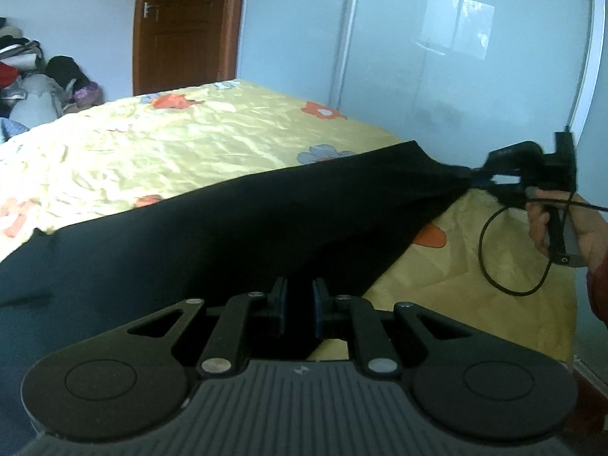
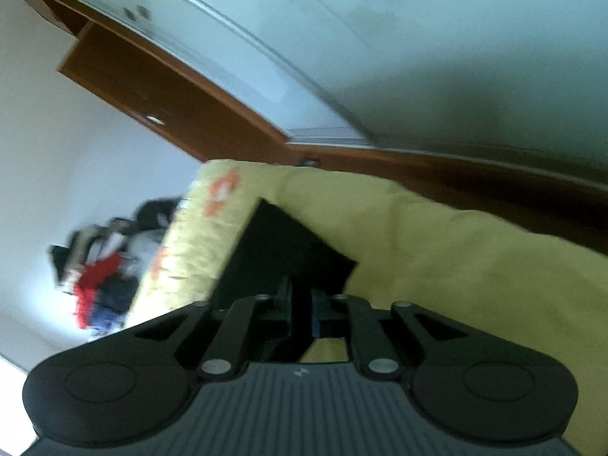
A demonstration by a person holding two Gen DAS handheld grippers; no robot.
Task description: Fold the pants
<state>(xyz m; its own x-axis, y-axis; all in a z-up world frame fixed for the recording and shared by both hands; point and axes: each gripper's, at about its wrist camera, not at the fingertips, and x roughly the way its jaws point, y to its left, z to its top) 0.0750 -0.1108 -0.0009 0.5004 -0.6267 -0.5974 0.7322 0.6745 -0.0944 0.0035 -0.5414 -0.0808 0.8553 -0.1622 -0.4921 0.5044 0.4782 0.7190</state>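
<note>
The black pants (image 1: 235,228) are stretched above the yellow flowered bed sheet (image 1: 159,144). My left gripper (image 1: 300,300) is shut on the near edge of the pants. My right gripper (image 1: 480,178) shows at the right of the left wrist view, shut on the far corner of the pants and pulling the cloth taut. In the right wrist view, which is tilted and blurred, the right gripper (image 2: 302,311) is shut on the black pants (image 2: 281,254), with the yellow sheet (image 2: 437,266) behind them.
A brown wooden door (image 1: 182,26) stands beyond the bed. A pale sliding wardrobe (image 1: 456,57) runs along the bed's right side. A pile of clothes (image 1: 34,79) lies at the far left. A black cable (image 1: 505,258) hangs from the right gripper.
</note>
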